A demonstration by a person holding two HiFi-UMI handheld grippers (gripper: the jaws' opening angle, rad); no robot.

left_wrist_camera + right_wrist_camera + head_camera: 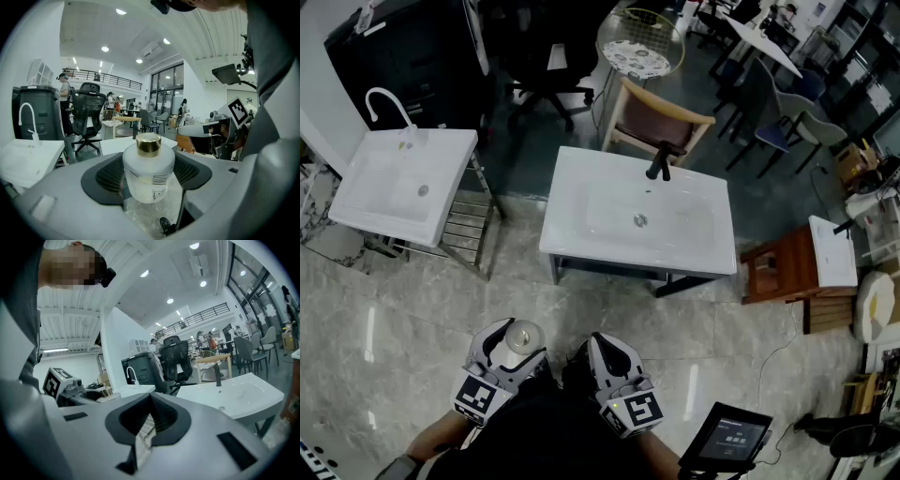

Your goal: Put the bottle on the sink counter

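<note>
A frosted white bottle with a gold cap stands upright between the jaws of my left gripper, whose dark pads press on its sides. In the head view the bottle and left gripper sit low, close to the person's body. My right gripper hangs beside it, jaws together with nothing between them. The white sink counter with a black faucet stands ahead on the floor, well beyond both grippers.
A second white sink with a white faucet stands at the left on a metal rack. A wooden chair is behind the middle sink, a wooden stool at its right. A tablet lies at lower right.
</note>
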